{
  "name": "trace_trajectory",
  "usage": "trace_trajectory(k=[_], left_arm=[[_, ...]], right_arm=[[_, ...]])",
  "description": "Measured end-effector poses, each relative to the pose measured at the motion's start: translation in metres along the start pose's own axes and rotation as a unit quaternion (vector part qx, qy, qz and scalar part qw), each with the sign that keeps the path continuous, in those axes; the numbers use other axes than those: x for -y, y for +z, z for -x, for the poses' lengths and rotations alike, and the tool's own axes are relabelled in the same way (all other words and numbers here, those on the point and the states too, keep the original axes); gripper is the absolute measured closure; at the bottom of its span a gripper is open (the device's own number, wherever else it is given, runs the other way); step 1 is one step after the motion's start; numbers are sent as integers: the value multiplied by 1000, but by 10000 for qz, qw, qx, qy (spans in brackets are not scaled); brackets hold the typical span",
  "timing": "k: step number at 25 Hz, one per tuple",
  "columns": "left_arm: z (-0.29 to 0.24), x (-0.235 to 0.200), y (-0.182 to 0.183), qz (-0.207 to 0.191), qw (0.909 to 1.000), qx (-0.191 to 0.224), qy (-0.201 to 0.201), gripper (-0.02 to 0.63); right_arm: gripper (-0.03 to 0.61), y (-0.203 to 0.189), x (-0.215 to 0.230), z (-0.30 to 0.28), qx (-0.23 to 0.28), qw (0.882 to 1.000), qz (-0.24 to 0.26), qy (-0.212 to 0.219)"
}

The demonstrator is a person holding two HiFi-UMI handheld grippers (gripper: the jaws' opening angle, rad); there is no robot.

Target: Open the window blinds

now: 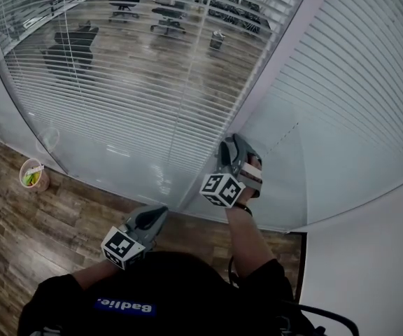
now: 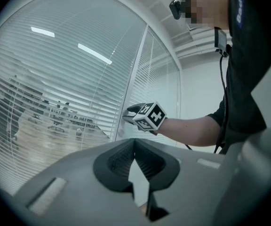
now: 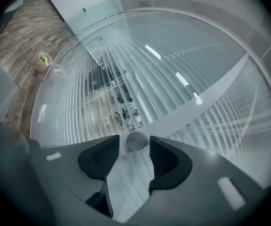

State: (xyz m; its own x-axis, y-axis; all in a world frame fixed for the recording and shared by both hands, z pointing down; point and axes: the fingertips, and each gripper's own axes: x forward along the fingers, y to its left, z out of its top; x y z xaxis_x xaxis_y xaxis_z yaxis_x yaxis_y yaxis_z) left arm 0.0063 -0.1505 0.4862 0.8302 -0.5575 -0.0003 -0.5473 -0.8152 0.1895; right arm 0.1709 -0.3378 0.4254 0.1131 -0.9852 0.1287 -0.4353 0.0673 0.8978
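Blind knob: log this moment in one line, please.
right gripper: open, jaws either side of round knob, not pressing | left gripper: shut, empty, held low | blinds: slats part-open

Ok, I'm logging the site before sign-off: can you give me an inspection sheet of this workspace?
Surface: wood floor.
Job's things: blinds behind glass, left panel's slats see-through; round knob on the frame.
Clutter: cup on the floor by the glass.
Grippers: left gripper shut, empty; right gripper open, knob between its jaws, not pinched.
Cables: black cable beside the person.
Surroundings: office chairs beyond the glass.
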Motion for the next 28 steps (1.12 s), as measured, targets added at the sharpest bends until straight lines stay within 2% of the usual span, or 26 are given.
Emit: trace_trajectory(k=[6,9,10,11,13,15,21,28], left_arm=[[1,7,-1,48,9999,-31,-160,614],[4,12,-3,109,9994,-63,-316,614],[6,13,-4,150,9991,-79,-382,614],[8,14,-5,205,9987,-97,-457,614],[11,20,-5,336,9973,-131,-638,614],[13,30,-5,452,9952,-179,-844,614],[18,51,-14,464,9903,-323,-1268,614],[27,68,4,211,9948,-163,-986,614]], right_arm=[[377,-4,3,16,-15,9999,-105,-73],[380,-4,5,33,14,9991,-410,-128],[398,-3,6,42,74,9977,-651,-165],[445,0,8,53,157,9952,-948,-204],[575,3,11,77,285,9882,-1492,-218],[577,2,10,98,236,9845,-1728,-177],[577,-14,-8,130,-115,9854,-1694,-118],[577,-16,-5,154,107,9826,-1852,-116]])
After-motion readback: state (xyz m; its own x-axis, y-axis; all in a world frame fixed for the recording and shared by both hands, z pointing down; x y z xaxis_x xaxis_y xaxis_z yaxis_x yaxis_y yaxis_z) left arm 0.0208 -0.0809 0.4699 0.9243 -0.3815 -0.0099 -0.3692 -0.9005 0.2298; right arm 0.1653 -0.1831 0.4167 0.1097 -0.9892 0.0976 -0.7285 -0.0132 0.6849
